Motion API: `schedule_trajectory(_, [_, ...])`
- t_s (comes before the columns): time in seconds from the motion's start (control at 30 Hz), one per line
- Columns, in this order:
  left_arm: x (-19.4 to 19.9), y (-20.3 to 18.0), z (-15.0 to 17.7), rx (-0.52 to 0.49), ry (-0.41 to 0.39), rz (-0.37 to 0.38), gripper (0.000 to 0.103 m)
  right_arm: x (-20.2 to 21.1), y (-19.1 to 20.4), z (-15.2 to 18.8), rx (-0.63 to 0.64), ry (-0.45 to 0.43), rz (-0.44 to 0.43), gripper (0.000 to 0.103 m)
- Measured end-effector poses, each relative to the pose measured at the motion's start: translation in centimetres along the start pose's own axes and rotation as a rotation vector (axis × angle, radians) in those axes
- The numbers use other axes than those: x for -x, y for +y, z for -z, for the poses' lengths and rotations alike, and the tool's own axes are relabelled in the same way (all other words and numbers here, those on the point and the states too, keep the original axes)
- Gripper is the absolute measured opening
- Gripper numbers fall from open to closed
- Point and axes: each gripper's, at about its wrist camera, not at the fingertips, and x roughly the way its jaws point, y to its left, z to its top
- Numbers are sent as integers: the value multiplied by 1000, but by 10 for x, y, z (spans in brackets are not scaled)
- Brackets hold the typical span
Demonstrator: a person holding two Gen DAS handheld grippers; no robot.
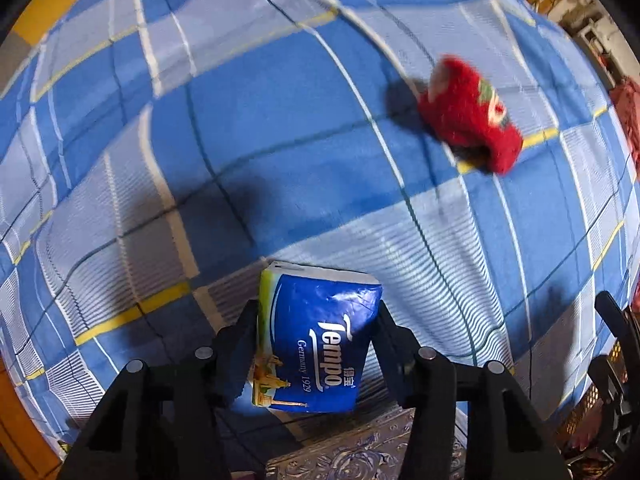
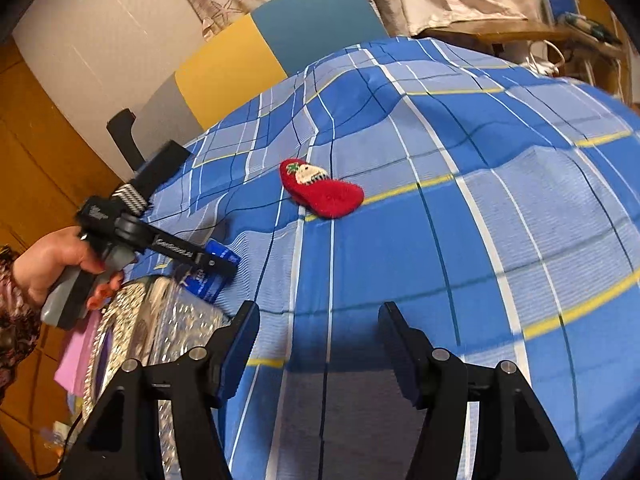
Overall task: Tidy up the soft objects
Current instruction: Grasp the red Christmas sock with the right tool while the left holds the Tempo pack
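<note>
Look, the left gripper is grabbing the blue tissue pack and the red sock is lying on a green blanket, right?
Not quite. The blanket is blue plaid, not green, as the right wrist view shows. The rest holds: the left gripper is grabbing the blue tissue pack, and the red sock lies on the blanket.

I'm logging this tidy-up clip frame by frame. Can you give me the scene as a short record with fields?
surface: blue plaid bedspread
left gripper: pads pressed on the sides of the Tempo tissue pack
right gripper: open, empty, above the bedspread
loose item: red plush sock, lying apart from both grippers
near the pack: silver embossed box at the bed's edge
</note>
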Motion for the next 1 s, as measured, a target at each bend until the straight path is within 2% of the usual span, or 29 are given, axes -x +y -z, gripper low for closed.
schedule_trajectory(0.1, [29, 12, 11, 48, -120, 23, 55, -13, 6, -15, 77, -10, 33, 63])
schedule_trajectory(0.23, [80, 30, 36, 121, -296, 90, 55, -43, 20, -43, 205, -8, 53, 64])
schedule_trajectory(0.3, [105, 42, 57, 175, -386, 147, 55, -63, 28, -57, 254, 3, 59, 70])
schedule_trajectory(0.47, [140, 68, 106, 299, -504, 278, 55, -109, 45, -82, 335, 36, 105, 70])
schedule_trajectory(0.63, [163, 79, 159, 351, -577, 316, 55, -141, 53, -92, 352, 61, 139, 67])
schedule_trajectory(0.7, [165, 86, 176, 381, -604, 343, 55, -149, 55, -92, 358, 76, 156, 51])
schedule_trajectory(0.73, [163, 92, 183, 386, -613, 353, 55, -151, 55, -91, 360, 79, 165, 47])
schedule_trajectory(0.8, [166, 96, 202, 410, -643, 370, 55, -153, 53, -89, 356, 93, 187, 28])
schedule_trajectory(0.9, [168, 99, 228, 431, -687, 382, 55, -140, 46, -90, 297, 74, 162, 22])
schedule_trajectory(1.0, [169, 101, 251, 452, -718, 391, 55, -119, 41, -87, 253, 55, 154, 19])
